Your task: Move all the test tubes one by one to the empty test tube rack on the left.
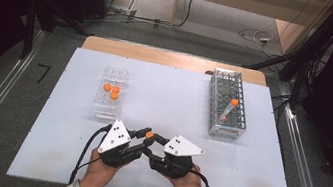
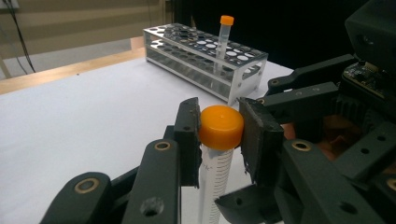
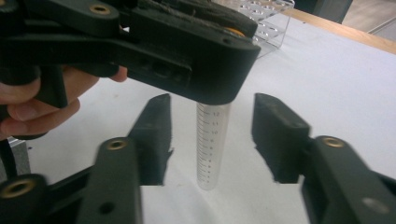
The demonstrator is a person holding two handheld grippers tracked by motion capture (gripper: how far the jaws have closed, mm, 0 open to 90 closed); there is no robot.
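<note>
From above I see both grippers meet at the table's (image 1: 241,186) near edge: my left gripper (image 1: 140,133) and right gripper (image 1: 155,142) flank an orange-capped tube (image 1: 149,135). Clear rack (image 1: 107,107) holds three orange caps; metal rack (image 1: 224,128) holds one tube.

Both grippers, left gripper (image 1: 140,135) and right gripper (image 1: 151,148): black jointed jaws with brass-coloured pivot pins, white three-cornered top plates bearing dark dots, black trailing cables, pale sleeve cuffs behind.
</note>
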